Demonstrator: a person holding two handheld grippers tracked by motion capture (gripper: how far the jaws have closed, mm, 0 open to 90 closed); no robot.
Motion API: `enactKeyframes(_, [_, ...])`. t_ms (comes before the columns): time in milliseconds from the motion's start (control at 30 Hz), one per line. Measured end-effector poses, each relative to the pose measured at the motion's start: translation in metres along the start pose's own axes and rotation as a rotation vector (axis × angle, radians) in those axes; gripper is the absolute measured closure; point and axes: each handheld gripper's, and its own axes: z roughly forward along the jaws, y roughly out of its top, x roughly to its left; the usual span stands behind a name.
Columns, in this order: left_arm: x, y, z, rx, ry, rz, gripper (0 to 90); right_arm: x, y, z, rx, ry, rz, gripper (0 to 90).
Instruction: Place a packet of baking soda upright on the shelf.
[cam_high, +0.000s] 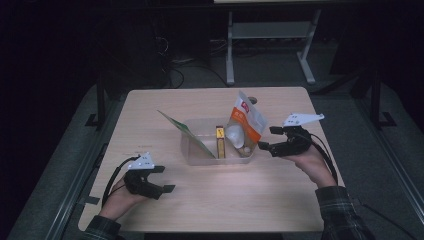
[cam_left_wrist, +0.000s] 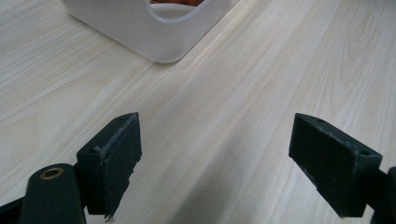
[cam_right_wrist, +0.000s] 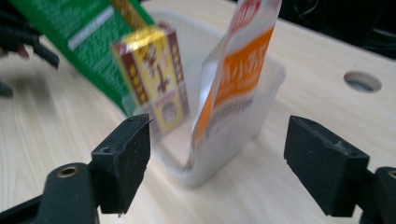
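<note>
One worktop (cam_high: 150, 210), pale wood. One clear plastic tub (cam_high: 190, 152) on it. Inside the tub, three packaged items: one flat green packet (cam_high: 182, 131) leaning out over the rim, one small yellow-and-maroon box (cam_high: 220, 141) standing on end, one orange-and-white pouch (cam_high: 246, 122) standing upright. One round hole (cam_right_wrist: 362, 81) in the worktop beyond the tub. Two handheld grippers: left gripper (cam_high: 162, 180), right gripper (cam_high: 267, 138). Two black fingers (cam_left_wrist: 109, 163) on each, four in all. Two hands.

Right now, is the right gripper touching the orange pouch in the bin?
Apart. In the right gripper view, the right gripper has its fingers spread wide, with bare table between them and the orange pouch standing in the clear bin.
</note>
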Motion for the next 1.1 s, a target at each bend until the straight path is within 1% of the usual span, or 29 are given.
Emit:
enactKeyframes(33, [-0.002,0.000,0.000,-0.001,-0.001,-0.003,16.0,0.001,-0.004,0.000,0.008,-0.005,0.000,20.9])
enactKeyframes(67, [-0.002,0.000,0.000,0.000,-0.005,-0.003,16.0,0.003,-0.009,-0.001,0.005,-0.002,0.004,20.1])
enactKeyframes(100, [-0.004,0.000,0.000,0.000,-0.004,-0.003,16.0,0.007,-0.017,-0.003,0.021,-0.008,0.003,19.2])
enactKeyframes(133, [-0.004,0.000,0.000,0.001,-0.003,0.006,16.0,0.007,-0.017,-0.003,0.021,-0.008,0.003,19.2])
enactKeyframes(167, [-0.007,0.001,0.000,0.000,-0.004,0.010,15.9,0.010,-0.024,-0.004,0.022,-0.003,0.010,18.5])
enactKeyframes(200, [-0.007,0.001,0.000,0.000,-0.004,0.010,15.7,0.010,-0.024,-0.004,0.022,-0.003,0.010,18.5])
enactKeyframes(233, [-0.008,0.000,0.000,0.003,-0.005,0.012,15.7,0.014,-0.031,-0.006,0.029,-0.008,0.006,18.5])
enactKeyframes(267, [-0.009,-0.001,-0.001,0.003,-0.007,0.007,15.7,0.014,-0.031,-0.006,0.029,-0.008,0.006,18.5])
enactKeyframes(300, [-0.010,-0.002,-0.001,0.002,-0.007,0.010,15.7,0.017,-0.037,-0.009,0.033,-0.016,0.000,18.3])
enactKeyframes(367, [-0.011,-0.005,-0.002,0.007,-0.005,0.008,15.6,0.018,-0.040,-0.011,0.032,-0.024,-0.003,18.3])
enactKeyframes(433, [-0.012,-0.008,-0.003,0.011,-0.005,0.009,15.6,0.020,-0.046,-0.013,0.025,-0.023,0.013,18.0])
enactKeyframes(533, [-0.013,-0.010,-0.005,0.013,-0.003,0.006,15.6,0.022,-0.056,-0.014,0.026,-0.031,0.019,17.9])
enactKeyframes(600, [-0.014,-0.012,-0.005,0.011,0.002,0.009,15.7,0.025,-0.063,-0.014,0.032,-0.033,0.026,17.4])
enactKeyframes(633, [-0.014,-0.013,-0.006,0.019,0.004,0.012,15.7,0.026,-0.067,-0.014,0.031,-0.030,0.027,17.2])
enactKeyframes(667, [-0.015,-0.014,-0.006,0.018,0.012,0.018,15.7,0.029,-0.073,-0.014,0.038,-0.029,0.034,17.2])
enactKeyframes(700, [-0.017,-0.015,-0.006,0.014,0.017,0.009,15.7,0.032,-0.077,-0.014,0.041,-0.030,0.038,16.4])
enactKeyframes(800, [-0.020,-0.016,-0.009,-0.008,0.030,0.012,15.7,0.040,-0.088,-0.015,0.063,-0.035,0.034,15.2])
enactKeyframes(833, [-0.021,-0.017,-0.009,-0.011,0.030,0.005,15.7,0.042,-0.091,-0.016,0.064,-0.049,0.029,15.0])
enactKeyframes(900, [-0.024,-0.019,-0.007,-0.003,0.021,0.010,15.7,0.046,-0.094,-0.019,0.068,-0.057,0.032,14.8])
enactKeyframes(1000, [-0.025,-0.018,-0.003,0.029,0.014,0.027,15.7,0.049,-0.099,-0.022,0.075,-0.049,0.042,14.8])
enactKeyframes(1033, [-0.025,-0.017,-0.001,0.032,0.013,0.036,15.7,0.050,-0.100,-0.022,0.078,-0.044,0.039,14.8])
enactKeyframes(1100, [-0.023,-0.015,0.002,0.035,0.006,0.040,15.7,0.049,-0.101,-0.021,0.084,-0.041,0.035,14.8])
